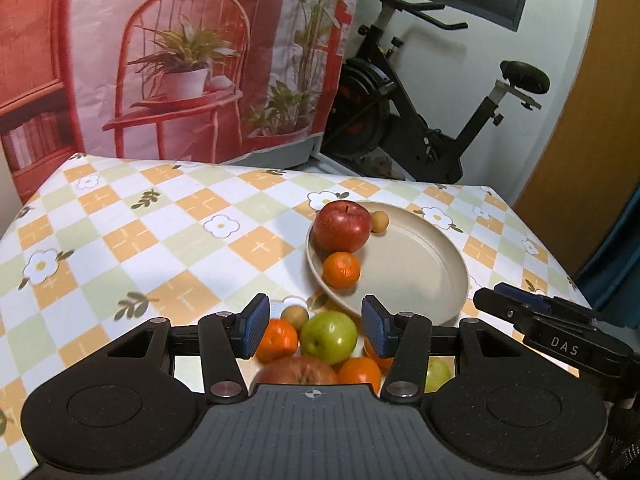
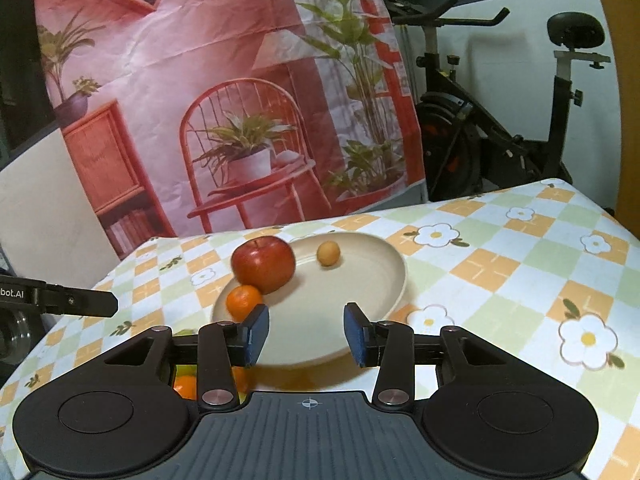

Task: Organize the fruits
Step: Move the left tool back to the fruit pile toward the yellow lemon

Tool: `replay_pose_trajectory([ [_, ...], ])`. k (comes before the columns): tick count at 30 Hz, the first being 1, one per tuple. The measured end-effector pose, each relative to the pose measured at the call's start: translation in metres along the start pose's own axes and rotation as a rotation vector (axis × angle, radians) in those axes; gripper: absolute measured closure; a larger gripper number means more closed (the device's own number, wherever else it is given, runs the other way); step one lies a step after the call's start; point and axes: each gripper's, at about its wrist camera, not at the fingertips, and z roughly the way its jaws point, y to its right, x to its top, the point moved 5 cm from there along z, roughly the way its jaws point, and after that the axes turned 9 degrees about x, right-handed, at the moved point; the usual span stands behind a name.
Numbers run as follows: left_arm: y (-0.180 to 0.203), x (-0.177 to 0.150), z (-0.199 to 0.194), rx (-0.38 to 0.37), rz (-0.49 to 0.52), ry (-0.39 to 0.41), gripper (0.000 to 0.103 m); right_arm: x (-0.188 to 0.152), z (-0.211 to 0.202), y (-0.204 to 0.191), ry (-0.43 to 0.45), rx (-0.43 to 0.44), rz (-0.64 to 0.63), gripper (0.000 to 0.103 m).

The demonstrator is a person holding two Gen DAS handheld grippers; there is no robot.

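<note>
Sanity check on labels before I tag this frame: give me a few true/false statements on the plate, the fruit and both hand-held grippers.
1. The round beige plate holds a red apple, an orange mandarin and a small tan round fruit. True.
2. A green apple lies on the plate. False: the green apple lies off it, among other loose fruit.
3. The right hand-held gripper holds nothing. True.
4. The left hand-held gripper clamps a mandarin. False: its jaws are empty.
</note>
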Motion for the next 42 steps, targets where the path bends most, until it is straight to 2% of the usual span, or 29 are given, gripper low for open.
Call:
replay_pose_trajectory([
  [6, -0.006, -0.013, -0.012, 0.011, -0.024, 0.002, 0.049, -0.015, -0.007, -0.017, -0.032, 0.021, -0.024, 0.064],
  [11, -0.003, -0.023, -0.014, -0.013, -0.027, -0.014, 0.05, -0.027, -0.016, -0.029, -0.06, 0.03, -0.06, 0.063],
  [22, 0.024, -0.047, -0.011, -0.078, 0.027, -0.049, 0.05, -0.047, -0.043, -0.028, -0.12, -0.028, -0.091, 0.061],
  [27, 0.032, -0.056, -0.008, -0.098, 0.039, -0.066, 0.052, -0.06, -0.05, -0.027, -0.178, -0.048, -0.117, 0.061],
  [31, 0.037, -0.064, -0.003, -0.115, 0.038, -0.097, 0.057, -0.071, -0.054, -0.03, -0.223, -0.042, -0.128, 0.061],
  [36, 0.041, -0.07, 0.0, -0.14, 0.029, -0.122, 0.058, -0.078, -0.056, -0.033, -0.254, -0.031, -0.145, 0.061],
  [42, 0.045, -0.076, 0.001, -0.212, 0.0, -0.147, 0.059, -0.084, -0.054, -0.039, -0.291, 0.007, -0.165, 0.061],
])
